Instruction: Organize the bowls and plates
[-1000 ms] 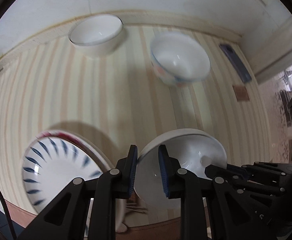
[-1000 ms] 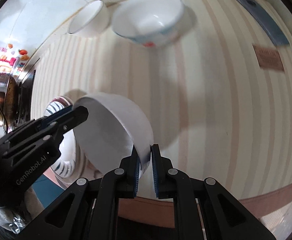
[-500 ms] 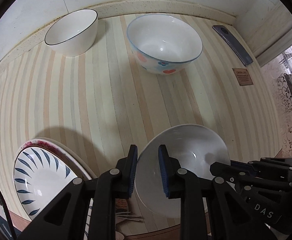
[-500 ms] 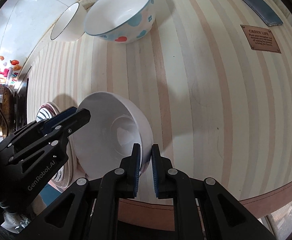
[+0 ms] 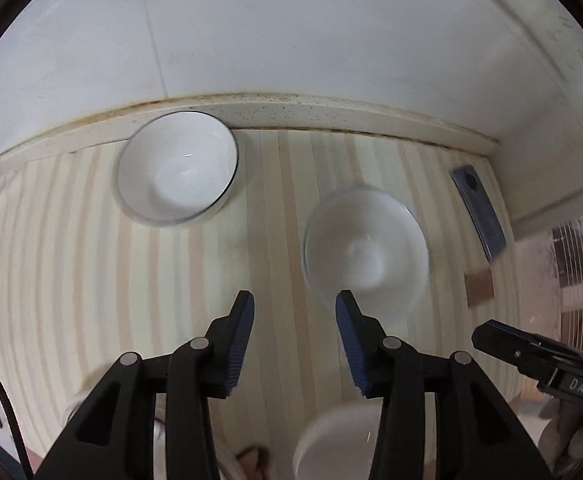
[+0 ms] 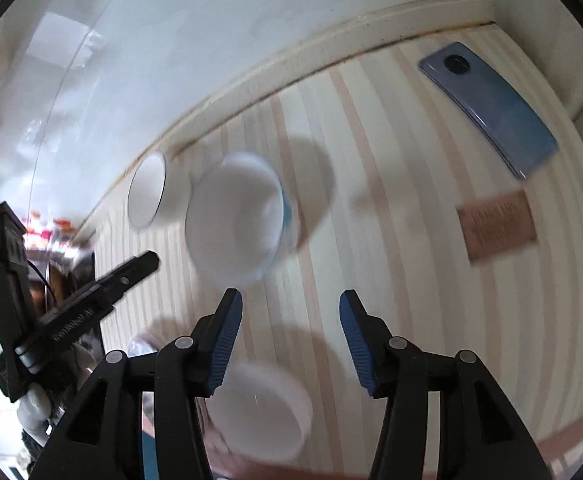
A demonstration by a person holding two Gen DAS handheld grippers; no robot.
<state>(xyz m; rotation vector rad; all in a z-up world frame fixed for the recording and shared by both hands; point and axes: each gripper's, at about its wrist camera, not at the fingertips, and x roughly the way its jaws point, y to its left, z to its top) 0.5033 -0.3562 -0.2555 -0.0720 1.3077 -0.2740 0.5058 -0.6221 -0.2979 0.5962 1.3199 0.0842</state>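
Observation:
Both grippers are open with nothing between their fingers. My left gripper [image 5: 294, 306] hovers over the striped table, short of the blue-rimmed bowl [image 5: 366, 254] and the black-rimmed white bowl [image 5: 177, 174] by the wall. My right gripper [image 6: 290, 302] also points at the blue-rimmed bowl [image 6: 235, 220], with the black-rimmed bowl [image 6: 147, 190] behind it. The plain white bowl [image 5: 339, 440] sits on the table below and behind the fingers, and it shows blurred in the right wrist view [image 6: 259, 412]. The left gripper's body [image 6: 71, 312] appears at the left of the right wrist view.
A blue phone [image 6: 491, 108] lies near the back right corner, with a small brown label [image 6: 495, 226] on the table nearby. A white wall and raised ledge [image 5: 291, 112] close off the table's far side. The striped table edge [image 6: 551, 440] runs along the bottom.
Both grippers have opened and let go of the plain white bowl, which now rests on the table. Both have lifted and tilted up toward the far bowls. The blue-patterned plate has left view.

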